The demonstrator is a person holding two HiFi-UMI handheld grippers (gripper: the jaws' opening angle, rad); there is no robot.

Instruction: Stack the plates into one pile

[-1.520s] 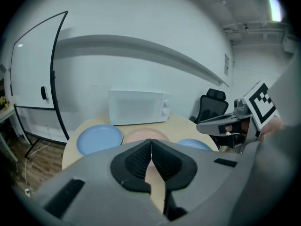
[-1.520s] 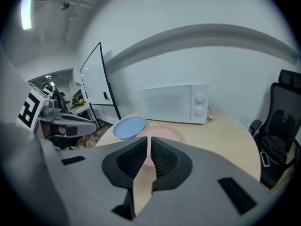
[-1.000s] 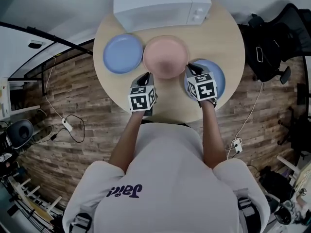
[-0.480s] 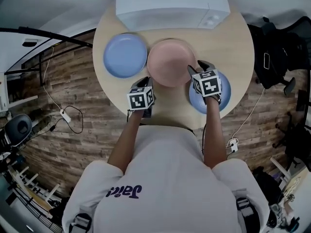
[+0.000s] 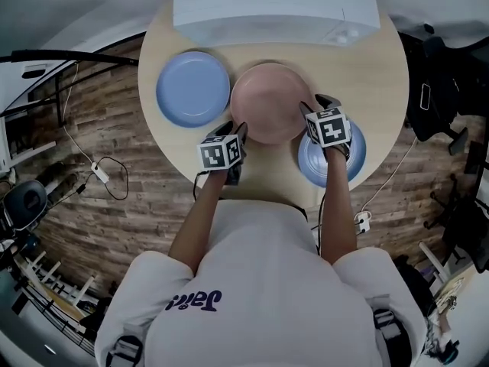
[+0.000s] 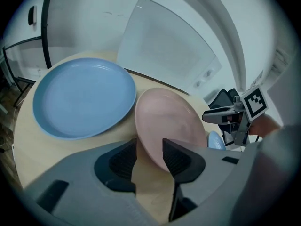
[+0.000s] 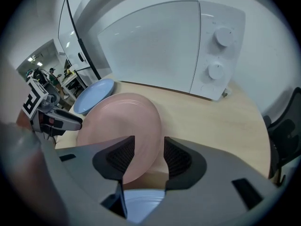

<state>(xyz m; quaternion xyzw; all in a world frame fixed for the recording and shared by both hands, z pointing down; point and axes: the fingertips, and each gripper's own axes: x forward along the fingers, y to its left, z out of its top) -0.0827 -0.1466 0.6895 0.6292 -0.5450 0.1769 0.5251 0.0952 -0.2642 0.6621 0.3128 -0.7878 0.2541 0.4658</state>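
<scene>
Three plates: spread across the round table (image 5: pixel 374 75), not in one pile.
Pink plate (image 5: pixel 267 109): lies in the middle of the table, between the two blue ones and just near of the microwave; has a gripper at each side of its near rim.
Left blue plate (image 5: pixel 192 89): sits at the far left, bare, close against the pink plate's left rim; touching or not, cannot tell.
Right blue plate (image 5: pixel 312 165): sits at the near right, partly covered by the right gripper and forearm; whether the pink rim overlaps it cannot be told.
Left gripper (image 6: pixel 149 145): points steeply down at the near left rim of the pink plate; jaws opening, with the rim between the pads and the pads not pressing on it, so nothing clenched.
Right gripper (image 7: pixel 149 140): points steeply down at the near right rim of the pink plate; jaws released and standing apart, the rim between them with the pads off it; shows the right blue plate just below the jaws.
Marker cubes (image 5: pixel 221 154): one on top of each gripper, black-and-white squares facing up.
Microwave (image 5: pixel 275 6): white, stands at the far edge of the table, door shut, two dials at its right end.
Forearms (image 5: pixel 200 224): reach in from the near side, one to each gripper.
Floor (image 5: pixel 99 136): wood planks round the table, with a cable lying at the left.
</scene>
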